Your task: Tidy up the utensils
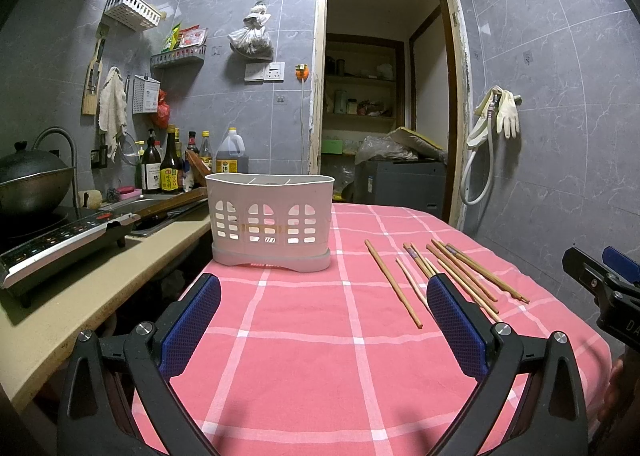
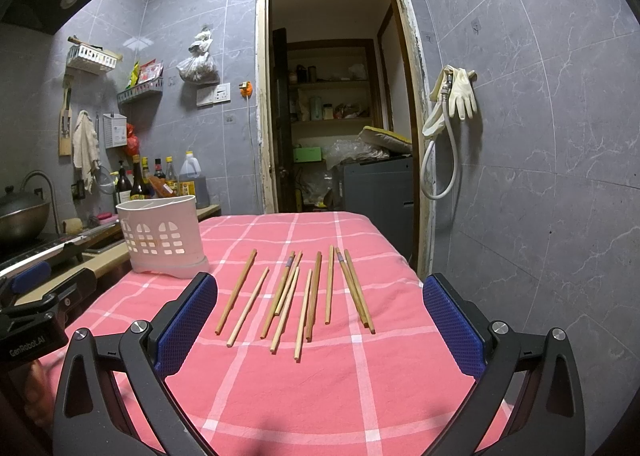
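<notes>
Nearest, at the bottom of the right wrist view, the right gripper [image 2: 320,320] stood with its blue pads spread wide and nothing between them; the left gripper [image 1: 324,320] was likewise wide open and empty over the pink checked tablecloth [image 1: 304,376]. Just beyond the right gripper, in the middle of that frame, the wooden chopsticks [image 2: 298,296] lay loose on the cloth, roughly side by side, a few crossing or touching, none yet stored. They looked light, stiff and thin, probably smooth enough to roll or slip from a careless pinch; lying flat on soft cloth, each would likely be best taken near its middle, across its width, so it stays level. Picking one from the edge of the group, such as the leftmost stick, seemed safer than reaching among the crossed ones. Farther back, at centre left of the left wrist view, the white slotted utensil holder [image 1: 270,215] stood upright near the table's far left edge, well apart from the sticks
</notes>
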Motion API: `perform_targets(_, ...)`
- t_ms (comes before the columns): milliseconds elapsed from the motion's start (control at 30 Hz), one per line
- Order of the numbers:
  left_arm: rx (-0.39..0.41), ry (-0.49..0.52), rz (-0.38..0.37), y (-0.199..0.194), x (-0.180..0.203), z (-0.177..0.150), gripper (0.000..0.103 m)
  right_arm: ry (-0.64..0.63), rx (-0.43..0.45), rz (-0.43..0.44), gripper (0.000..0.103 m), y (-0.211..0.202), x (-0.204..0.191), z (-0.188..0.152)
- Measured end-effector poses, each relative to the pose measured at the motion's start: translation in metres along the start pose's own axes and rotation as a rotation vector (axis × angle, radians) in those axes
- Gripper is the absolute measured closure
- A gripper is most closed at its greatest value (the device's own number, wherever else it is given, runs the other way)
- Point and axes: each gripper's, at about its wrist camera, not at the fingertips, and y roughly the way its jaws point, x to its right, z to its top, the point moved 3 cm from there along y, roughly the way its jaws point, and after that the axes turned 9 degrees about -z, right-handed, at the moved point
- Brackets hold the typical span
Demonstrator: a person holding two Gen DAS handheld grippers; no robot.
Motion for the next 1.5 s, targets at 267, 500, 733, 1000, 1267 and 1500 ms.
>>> perform_targets(267,0.0,0.0,0.0,0.0,0.0,0.0,0.002,0.0,0.0,0.0,0.0,0.0,0.0,0.0)
perform_targets(500,-0.001,-0.001,0.0,0.0,0.0,0.0,0.002,0.0,0.0,0.0,0.0,0.0,0.0,0.0)
perform_targets(733,-0.001,-0.001,0.0,0.0,0.0,0.0,0.002,0.0,-0.001,0.0,0.0,0.0,0.0,0.0)
perform_targets(1000,-0.002,-0.001,0.0,0.0,0.0,0.0,0.002,0.001,-0.001,0.0,0.0,0.0,0.001,0.0)
perform_targets(1267,0.005,0.002,0.001,0.0,0.0,0.001,0.002,-0.001,0.001,-0.003,0.0,0.001,0.003,0.002)
perform_targets(1500,0.031,0.022,0.016,0.006,0.005,0.015,0.002,-0.01,0.026,-0.019,0.0,0.005,0.006,0.01)
